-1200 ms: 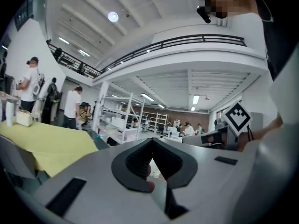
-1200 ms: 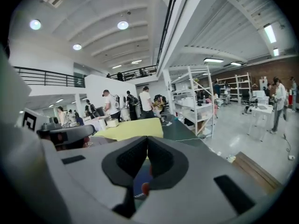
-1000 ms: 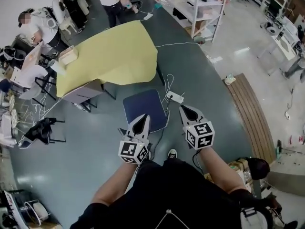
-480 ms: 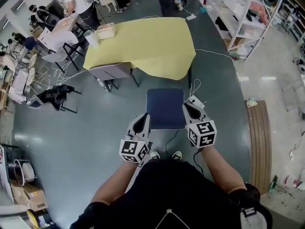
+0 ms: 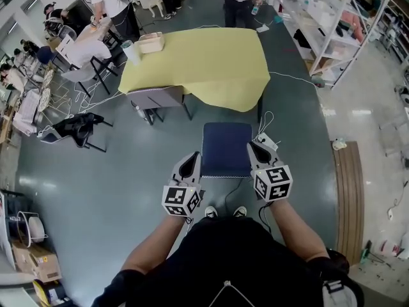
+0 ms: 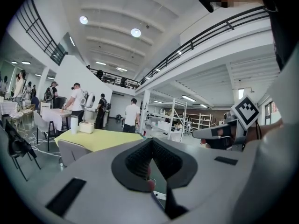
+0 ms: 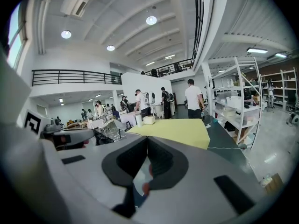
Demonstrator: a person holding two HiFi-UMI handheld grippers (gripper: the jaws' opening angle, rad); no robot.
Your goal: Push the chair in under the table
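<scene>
Chair (image 5: 226, 147): blue seat, now centred ahead of me, earlier skewed left; stands just near of the yellow-covered counter (image 5: 198, 66), not yet under. Left gripper (image 5: 192, 158), right gripper (image 5: 254, 148): jaws together, empty, flanking its near edge. I'd push evenly, straight.

A strip of grey-green floor (image 5: 223, 116) lies open between the blue padded chair (image 5: 226, 149) and the yellow-covered table (image 5: 198, 66). A grey plastic chair (image 5: 156, 98) blocks the table's near left edge. A white power strip (image 5: 267, 141) lies on the floor just right of the blue chair.
</scene>
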